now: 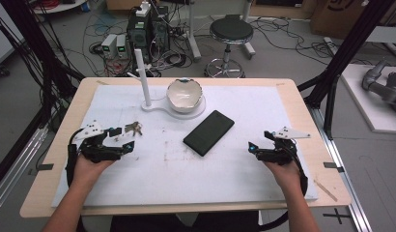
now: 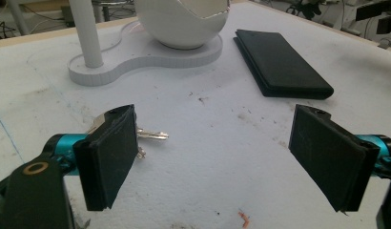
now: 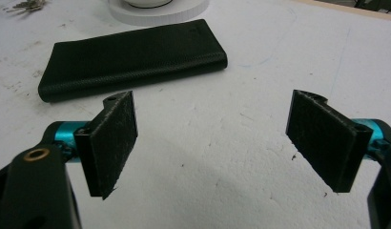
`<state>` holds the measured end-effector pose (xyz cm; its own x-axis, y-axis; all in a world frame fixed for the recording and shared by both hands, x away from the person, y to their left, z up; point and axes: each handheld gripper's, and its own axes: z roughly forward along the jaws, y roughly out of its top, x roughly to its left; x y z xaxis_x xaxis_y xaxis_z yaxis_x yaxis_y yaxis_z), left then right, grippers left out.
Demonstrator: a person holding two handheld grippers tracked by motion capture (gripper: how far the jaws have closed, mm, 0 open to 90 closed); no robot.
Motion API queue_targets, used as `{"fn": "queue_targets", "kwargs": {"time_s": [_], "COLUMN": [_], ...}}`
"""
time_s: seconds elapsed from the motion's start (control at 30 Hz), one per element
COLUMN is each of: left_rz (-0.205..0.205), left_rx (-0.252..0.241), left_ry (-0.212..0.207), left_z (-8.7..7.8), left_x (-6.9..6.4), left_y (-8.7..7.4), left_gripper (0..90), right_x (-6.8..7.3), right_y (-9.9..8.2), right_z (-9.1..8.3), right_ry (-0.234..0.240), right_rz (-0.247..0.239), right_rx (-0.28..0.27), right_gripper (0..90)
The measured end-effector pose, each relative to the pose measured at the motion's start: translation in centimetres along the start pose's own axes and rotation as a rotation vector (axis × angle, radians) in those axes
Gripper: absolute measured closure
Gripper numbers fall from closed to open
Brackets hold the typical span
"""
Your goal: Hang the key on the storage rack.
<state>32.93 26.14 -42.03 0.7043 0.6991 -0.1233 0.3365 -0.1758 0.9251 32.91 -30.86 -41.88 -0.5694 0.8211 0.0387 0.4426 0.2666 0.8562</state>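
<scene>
A black wallet [image 1: 208,132] [image 2: 279,64] [image 3: 131,57] lies flat in the middle of the white mat [image 1: 186,169]. A bunch of keys [image 1: 134,128] [image 2: 150,136] lies left of it, partly hidden behind my left jaw in the left gripper view. A white bowl [image 1: 184,94] [image 2: 184,21] sits on a white stand with an upright post [image 1: 143,77] [image 2: 86,33]. My left gripper [image 1: 124,139] [image 2: 217,162] rests open just beside the keys. At the mat's right, my right gripper [image 1: 256,147] [image 3: 217,148] stands open, short of the wallet, with nothing between its jaws.
The mat covers a wooden table [image 1: 302,106]. Behind the table are a black stool [image 1: 231,31], computer towers [image 1: 148,29] and loose cables on the floor. Black frame posts [image 1: 341,58] stand at both sides.
</scene>
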Motion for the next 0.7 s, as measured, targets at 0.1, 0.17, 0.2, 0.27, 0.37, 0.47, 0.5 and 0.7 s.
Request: {"fn": "queue_targets", "kwargs": {"time_s": [0.1,0.17,0.2,0.27,0.37,0.47,0.5,0.7], "left_rz": [-0.010,-0.014,-0.014,-0.019,-0.021,-0.016,-0.009,-0.012], "left_rx": [-0.001,-0.004,0.000,-0.003,-0.006,-0.004,0.007,0.048], "left_ry": [0.005,0.006,0.009,0.006,0.009,0.011,0.018,0.041], "left_z": [0.1,0.1,0.1,0.2,0.3,0.6,0.7,2.3], "left_x": [0.1,0.1,0.2,0.3,0.3,0.5,0.6,1.6], "left_y": [0.0,0.0,0.0,-0.1,-0.1,0.0,0.2,0.7], "left_gripper": [17.0,17.0,17.0,17.0,17.0,17.0,17.0,17.3], "right_x": [0.0,-0.1,-0.1,-0.2,-0.2,0.0,0.0,0.3], "right_y": [0.0,-0.2,-0.2,-0.2,-0.3,-0.4,-0.5,-1.0], "right_z": [0.0,0.0,-0.1,-0.1,-0.2,-0.5,-0.6,-1.4], "right_ry": [0.002,-0.001,0.000,-0.002,-0.003,-0.007,-0.006,-0.018], "right_rz": [0.006,0.008,0.015,0.015,0.014,0.007,0.004,-0.002], "right_rx": [0.005,0.000,-0.001,-0.003,0.002,0.004,0.007,0.020], "right_gripper": [17.9,17.9,17.9,17.9,17.9,17.9,17.9,17.9]}}
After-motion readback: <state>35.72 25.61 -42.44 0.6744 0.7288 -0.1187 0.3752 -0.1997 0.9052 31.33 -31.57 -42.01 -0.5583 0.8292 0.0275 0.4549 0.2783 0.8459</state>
